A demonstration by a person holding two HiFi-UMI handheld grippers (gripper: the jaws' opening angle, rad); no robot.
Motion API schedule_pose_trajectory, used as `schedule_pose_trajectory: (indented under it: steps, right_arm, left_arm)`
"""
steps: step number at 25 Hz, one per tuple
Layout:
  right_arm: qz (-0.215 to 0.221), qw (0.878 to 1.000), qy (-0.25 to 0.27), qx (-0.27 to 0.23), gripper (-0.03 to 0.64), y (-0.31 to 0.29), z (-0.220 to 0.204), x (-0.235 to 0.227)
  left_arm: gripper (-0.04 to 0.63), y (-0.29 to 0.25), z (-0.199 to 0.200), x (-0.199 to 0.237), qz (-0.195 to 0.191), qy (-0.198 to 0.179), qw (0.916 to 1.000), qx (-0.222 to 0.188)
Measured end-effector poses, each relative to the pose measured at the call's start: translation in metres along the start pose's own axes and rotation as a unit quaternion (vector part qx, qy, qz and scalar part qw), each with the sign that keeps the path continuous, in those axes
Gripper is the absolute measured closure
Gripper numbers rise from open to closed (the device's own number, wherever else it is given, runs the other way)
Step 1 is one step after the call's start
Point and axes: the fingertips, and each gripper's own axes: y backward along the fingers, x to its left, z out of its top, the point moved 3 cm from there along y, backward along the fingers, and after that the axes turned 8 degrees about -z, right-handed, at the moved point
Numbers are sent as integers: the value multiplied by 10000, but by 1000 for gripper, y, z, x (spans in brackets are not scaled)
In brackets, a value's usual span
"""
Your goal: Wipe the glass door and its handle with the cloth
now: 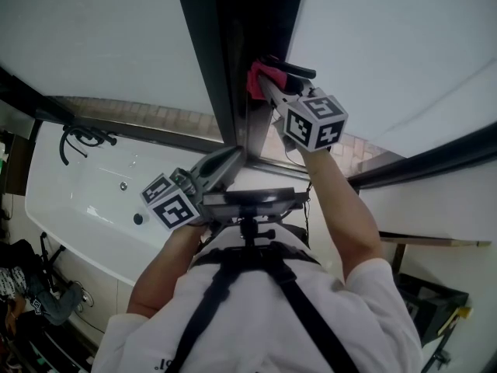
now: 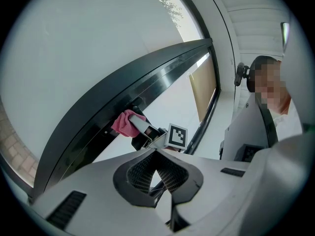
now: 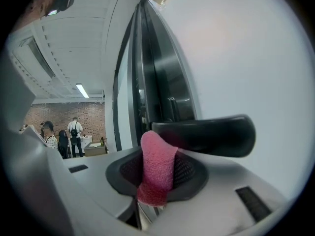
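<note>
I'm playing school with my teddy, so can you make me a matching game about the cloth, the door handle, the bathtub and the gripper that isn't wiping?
1. cloth
2. door handle
3. bathtub
4. left gripper

a. black
b. jaws shut on nothing
c. pink
d. white

Pairs: 1-c, 2-a, 3-d, 4-b

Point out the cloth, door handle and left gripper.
cloth [image 3: 157,163], right gripper view, fold between the jaws.
door handle [image 3: 206,134], right gripper view, middle of the bar.
left gripper [image 2: 155,152], left gripper view, where shut tips meet.
</note>
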Motion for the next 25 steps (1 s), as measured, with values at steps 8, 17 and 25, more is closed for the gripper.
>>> schedule_pose_trajectory:
  steps: [8, 17, 25]
  right_arm:
    - [-52, 10000, -36, -58, 518, 22, -1, -6]
    - [-273, 9995, 86, -127, 519, 46, 1, -17]
    - [-438, 9988, 67, -186, 518, 61, 3, -25]
  left_arm:
    - [603, -2, -3, -1, -36, 12, 10000, 65]
    - [603, -9, -3, -4, -138, 39, 9998, 154]
    - [603, -10, 1, -2, -138, 64, 9998, 148]
